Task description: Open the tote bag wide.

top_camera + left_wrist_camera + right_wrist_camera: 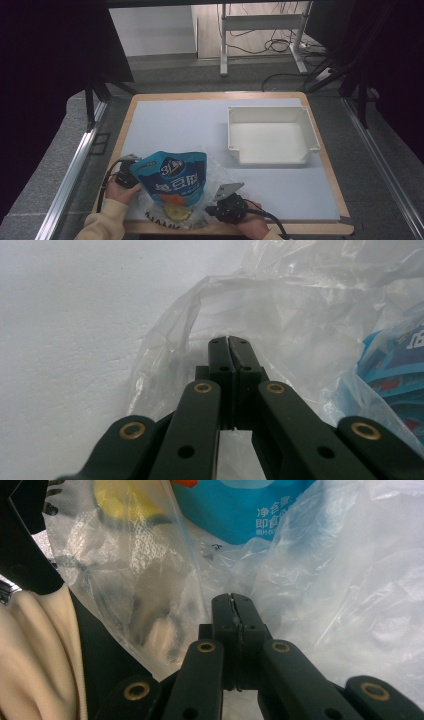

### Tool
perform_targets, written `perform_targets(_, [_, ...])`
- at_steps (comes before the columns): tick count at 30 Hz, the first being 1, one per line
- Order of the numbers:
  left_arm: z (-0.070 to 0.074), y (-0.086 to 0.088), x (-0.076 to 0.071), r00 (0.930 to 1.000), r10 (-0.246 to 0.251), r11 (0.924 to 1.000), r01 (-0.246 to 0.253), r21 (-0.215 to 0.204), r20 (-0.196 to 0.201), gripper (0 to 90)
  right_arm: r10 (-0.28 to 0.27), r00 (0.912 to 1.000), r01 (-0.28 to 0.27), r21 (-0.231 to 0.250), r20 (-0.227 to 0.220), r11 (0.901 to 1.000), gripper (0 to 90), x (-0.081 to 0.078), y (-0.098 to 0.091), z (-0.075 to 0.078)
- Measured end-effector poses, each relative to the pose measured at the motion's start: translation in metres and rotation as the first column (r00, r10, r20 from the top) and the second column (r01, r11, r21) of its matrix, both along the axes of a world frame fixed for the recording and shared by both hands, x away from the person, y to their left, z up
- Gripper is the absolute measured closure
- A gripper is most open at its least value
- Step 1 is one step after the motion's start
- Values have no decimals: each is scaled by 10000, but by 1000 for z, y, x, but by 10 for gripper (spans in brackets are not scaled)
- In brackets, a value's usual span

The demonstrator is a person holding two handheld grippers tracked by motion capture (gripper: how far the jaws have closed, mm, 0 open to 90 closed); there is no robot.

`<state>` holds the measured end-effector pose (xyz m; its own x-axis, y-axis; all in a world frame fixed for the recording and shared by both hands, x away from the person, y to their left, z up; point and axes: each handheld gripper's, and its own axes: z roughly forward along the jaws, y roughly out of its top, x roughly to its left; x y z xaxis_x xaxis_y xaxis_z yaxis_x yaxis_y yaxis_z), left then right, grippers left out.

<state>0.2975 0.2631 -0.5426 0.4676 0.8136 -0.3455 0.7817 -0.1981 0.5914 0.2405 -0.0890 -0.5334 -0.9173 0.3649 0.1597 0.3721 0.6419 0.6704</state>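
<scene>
Left gripper (230, 340): jaws pressed together, pinching the clear plastic bag (280, 315) at its edge.
Right gripper (233, 597): clenched on the bag's other side.
Blue pouch (172, 175): inside the bag, at the table's (175, 120) near edge.

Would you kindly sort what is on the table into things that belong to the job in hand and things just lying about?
In the job:
- clear plastic bag, pinched by both grippers
- blue snack pouch standing in the bag
- yellow item low in the bag
- left gripper, shut on film
- right gripper, shut on film

Lying about:
- white tray, apart from the bag
</scene>
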Motion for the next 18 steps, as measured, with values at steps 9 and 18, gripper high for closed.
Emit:
perform_targets(9, [5,2,-2,9997,82,9989,-71,-457,231,897,-45,9997,42,142,227,9999,887,1,2,7])
perform_targets(18, [32,18,-27,9906,392,9906,-213,-1355,1308,897,-635,9945,548,1035,830,9931,887,4,-10,34])
